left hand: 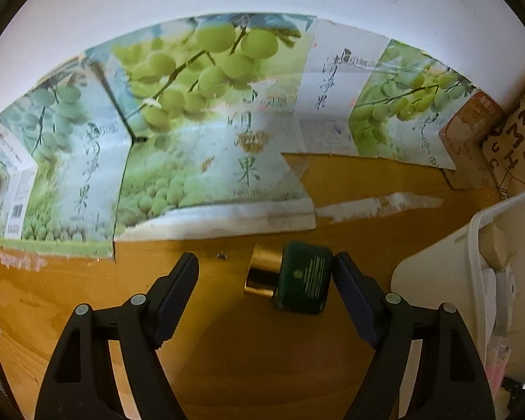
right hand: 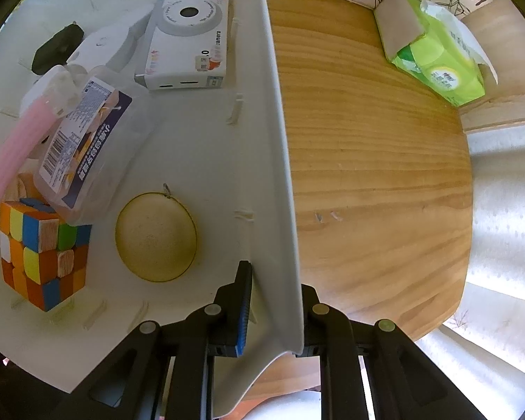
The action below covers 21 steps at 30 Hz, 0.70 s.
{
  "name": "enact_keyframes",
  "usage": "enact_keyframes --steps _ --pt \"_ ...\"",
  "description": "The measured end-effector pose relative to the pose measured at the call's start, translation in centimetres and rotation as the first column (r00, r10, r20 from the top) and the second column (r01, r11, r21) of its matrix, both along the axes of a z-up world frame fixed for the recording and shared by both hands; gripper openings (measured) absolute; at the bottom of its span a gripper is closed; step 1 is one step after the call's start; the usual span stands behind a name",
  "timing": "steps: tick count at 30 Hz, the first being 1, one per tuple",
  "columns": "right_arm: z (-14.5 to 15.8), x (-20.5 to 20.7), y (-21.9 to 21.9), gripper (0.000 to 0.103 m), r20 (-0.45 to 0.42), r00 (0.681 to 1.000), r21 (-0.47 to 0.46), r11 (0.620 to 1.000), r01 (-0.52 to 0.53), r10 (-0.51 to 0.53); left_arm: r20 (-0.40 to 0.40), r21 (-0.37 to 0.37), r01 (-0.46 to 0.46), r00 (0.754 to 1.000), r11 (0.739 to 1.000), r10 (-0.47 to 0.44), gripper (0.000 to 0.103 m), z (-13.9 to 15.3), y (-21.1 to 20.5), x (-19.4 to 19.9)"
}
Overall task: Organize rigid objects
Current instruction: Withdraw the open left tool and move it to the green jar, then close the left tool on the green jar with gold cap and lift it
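Observation:
In the left wrist view a dark green bottle with a gold cap lies on its side on the wooden table. My left gripper is open, with the bottle between its fingers, close to the right finger. In the right wrist view my right gripper is shut on the rim of a white bin. The bin holds a colourful cube, a round wooden disc, a white toy camera, a clear plastic box and a pink item.
Flattened grape-print cardboard lines the wall behind the bottle. The white bin stands right of the left gripper. A green tissue pack lies at the far side of the round wooden table. The table edge drops off at the right.

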State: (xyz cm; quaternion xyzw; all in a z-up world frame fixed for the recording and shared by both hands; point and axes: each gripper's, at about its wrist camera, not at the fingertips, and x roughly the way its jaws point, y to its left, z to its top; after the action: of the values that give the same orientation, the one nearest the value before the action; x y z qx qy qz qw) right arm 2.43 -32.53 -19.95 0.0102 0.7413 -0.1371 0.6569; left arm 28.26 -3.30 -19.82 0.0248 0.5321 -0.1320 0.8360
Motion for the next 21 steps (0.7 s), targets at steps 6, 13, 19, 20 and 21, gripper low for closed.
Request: enact_keyframes --steps 6,13,19,20,21 --pt "0.1 0.0 -0.1 0.018 -0.004 1.0 0.001 1.0 0.017 -0.017 0.003 -0.047 0.009 1.0 0.999 -0.009 0.079 0.4 0.0 0.3" --pt "1.0 0.1 -0.1 0.018 0.017 1.0 0.0 1.0 0.024 -0.024 -0.034 -0.069 0.039 0.999 0.997 -0.041 0.049 -0.6 -0.8 0.0" --pt "1.8 -0.3 0.0 0.018 0.028 0.999 -0.009 1.0 0.026 -0.026 -0.019 -0.067 0.029 0.999 0.997 -0.031 0.049 -0.7 -1.1 -0.6" --pt "2.1 -0.3 0.0 0.018 0.032 0.999 -0.011 1.0 0.029 -0.028 -0.02 -0.074 0.022 1.0 0.997 -0.024 0.049 -0.7 -0.9 -0.7" --pt "2.3 -0.3 0.0 0.019 0.035 0.999 -0.013 0.999 0.03 -0.03 -0.02 -0.079 0.018 1.0 0.997 -0.019 0.048 -0.7 -0.6 -0.9"
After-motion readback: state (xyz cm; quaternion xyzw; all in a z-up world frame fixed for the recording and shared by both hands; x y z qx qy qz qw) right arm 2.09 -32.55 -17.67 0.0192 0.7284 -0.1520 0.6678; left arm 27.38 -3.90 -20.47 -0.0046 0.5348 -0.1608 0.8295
